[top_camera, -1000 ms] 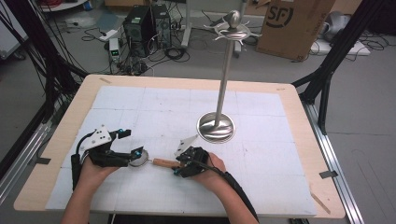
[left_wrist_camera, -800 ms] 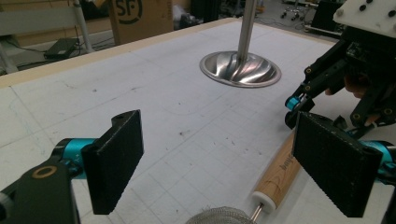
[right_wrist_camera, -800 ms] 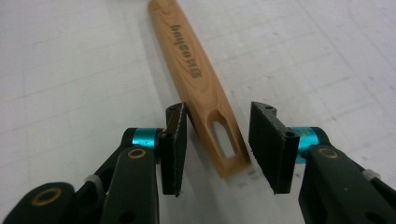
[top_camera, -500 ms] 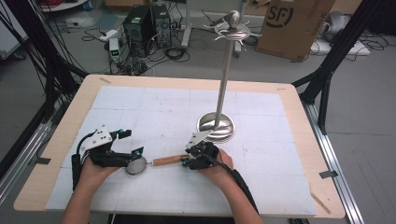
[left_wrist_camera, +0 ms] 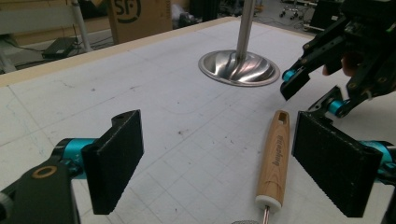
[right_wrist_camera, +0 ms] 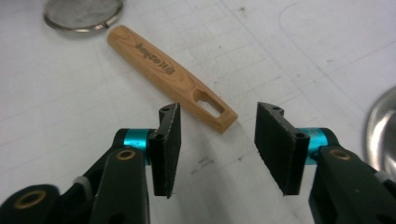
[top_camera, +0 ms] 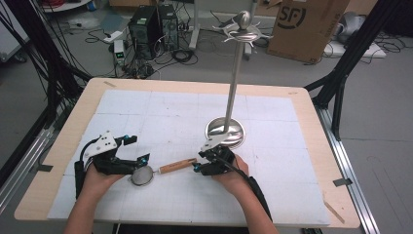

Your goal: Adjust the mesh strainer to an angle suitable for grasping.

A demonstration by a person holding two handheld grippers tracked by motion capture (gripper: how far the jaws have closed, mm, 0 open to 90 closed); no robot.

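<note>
A small mesh strainer (top_camera: 141, 176) with a wooden handle (top_camera: 178, 166) lies flat on the white mat. My left gripper (top_camera: 137, 150) hangs open over the neck of the strainer; in the left gripper view its pads (left_wrist_camera: 116, 158) stand wide apart, with the handle (left_wrist_camera: 275, 158) on the mat near the right pad. My right gripper (top_camera: 198, 161) is at the handle's free end. Its jaws have just been opening, and nothing is between them. In the right gripper view the slotted handle end (right_wrist_camera: 212, 107) lies just beyond the right gripper (right_wrist_camera: 217, 140), and the mesh (right_wrist_camera: 81, 14) sits at the top left.
A tall steel stand with a round base (top_camera: 225, 131) rises just behind my right gripper, with a hooked top (top_camera: 242, 30). The wooden table edge (top_camera: 311, 112) frames the mat. A cardboard box (top_camera: 307, 22) and computer gear sit on the floor beyond.
My right gripper has let go of the wooden handle, opened, and drawn back to the right. The strainer now lies on the mat. The left gripper has stayed put.
</note>
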